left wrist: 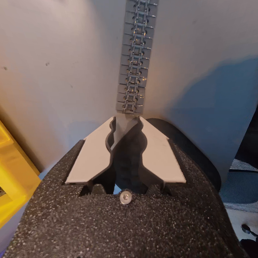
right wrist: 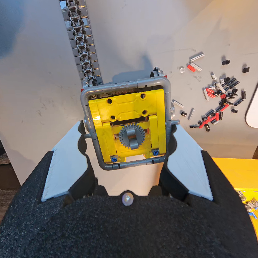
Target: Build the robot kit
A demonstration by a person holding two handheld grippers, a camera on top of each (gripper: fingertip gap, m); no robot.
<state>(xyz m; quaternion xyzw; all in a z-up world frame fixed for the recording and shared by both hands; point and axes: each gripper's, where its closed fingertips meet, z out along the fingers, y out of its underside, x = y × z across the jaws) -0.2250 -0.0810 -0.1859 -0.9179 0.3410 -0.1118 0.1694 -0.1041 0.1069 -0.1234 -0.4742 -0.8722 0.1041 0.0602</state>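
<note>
Grey tread chain (right wrist: 82,46) lies beside scattered small pins (right wrist: 219,97).

Left claw (left wrist: 127,118) low over white bench (left wrist: 55,69), jaws slightly apart, tips just short of near end of grey track chain (left wrist: 134,61) lying flat. Yellow box (left wrist: 12,167) at left edge.

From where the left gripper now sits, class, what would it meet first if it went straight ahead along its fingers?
The near end of the grey track chain, which lies on the white table just beyond the left gripper. Its narrowly parted fingers point right at it. Depth is hard to judge, so it might pass just above.
</note>
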